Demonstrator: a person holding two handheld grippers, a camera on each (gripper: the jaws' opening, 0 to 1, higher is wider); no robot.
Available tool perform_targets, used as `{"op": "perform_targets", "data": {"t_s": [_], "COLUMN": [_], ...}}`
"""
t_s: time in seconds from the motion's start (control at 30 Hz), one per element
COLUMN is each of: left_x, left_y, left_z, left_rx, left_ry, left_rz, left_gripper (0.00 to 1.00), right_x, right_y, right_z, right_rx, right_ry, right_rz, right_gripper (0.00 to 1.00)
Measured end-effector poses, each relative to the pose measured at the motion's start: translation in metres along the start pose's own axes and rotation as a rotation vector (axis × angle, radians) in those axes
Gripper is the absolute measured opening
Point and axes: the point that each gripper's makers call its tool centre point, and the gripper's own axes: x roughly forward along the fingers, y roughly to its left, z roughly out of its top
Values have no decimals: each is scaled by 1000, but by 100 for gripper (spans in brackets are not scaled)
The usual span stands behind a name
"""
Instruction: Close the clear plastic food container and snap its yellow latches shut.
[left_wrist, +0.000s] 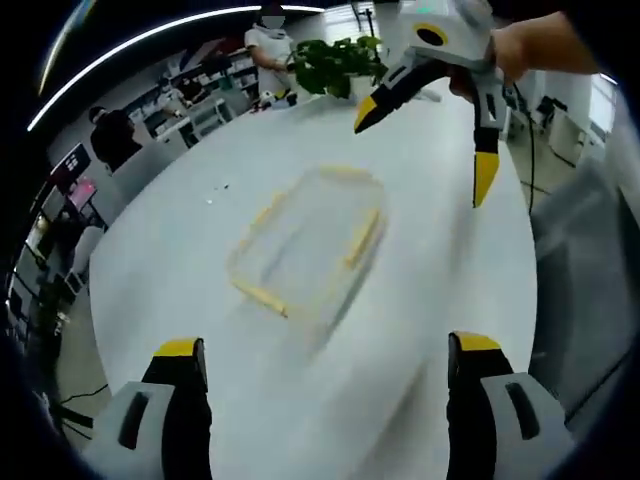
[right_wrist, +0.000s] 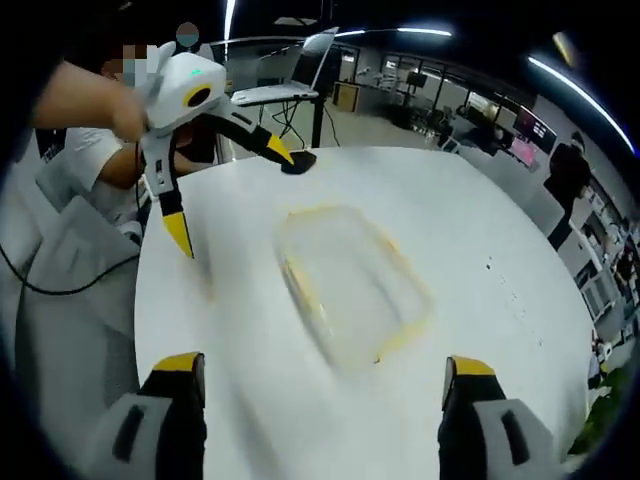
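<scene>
A clear plastic food container with yellow latches along its edges lies on the white table, blurred by motion. Whether its lid is seated or its latches are snapped I cannot tell. My left gripper is open, short of the container's near side, with nothing between its jaws. My right gripper hovers open beyond the container's far right corner, held by a hand. In the right gripper view the container lies ahead of my open right gripper, and the left gripper hangs open above the table's left side.
A green plant stands at the table's far edge. People stand by desks and shelves behind it. A laptop on a stand and a small black object sit at the other end. A person's white clothing borders the table edge.
</scene>
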Motion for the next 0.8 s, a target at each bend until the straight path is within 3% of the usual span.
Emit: {"op": "perform_targets", "data": {"t_s": [0.43, 0.63, 0.8], "left_x": [-30, -46, -59], "left_y": [-15, -29, -49], "left_z": [-6, -14, -16], "left_rx": [-58, -98, -110], "left_ry": [-50, -53, -91], "left_rz": [63, 86, 92], "left_gripper": [98, 94, 97], "right_x": [-23, -35, -47], "right_y": [19, 39, 62], "right_z": [-2, -9, -17], "right_rx": [87, 114, 112], "right_ry": [-85, -129, -149], "right_rz": [-66, -82, -87], "right_gripper": [99, 99, 99]}}
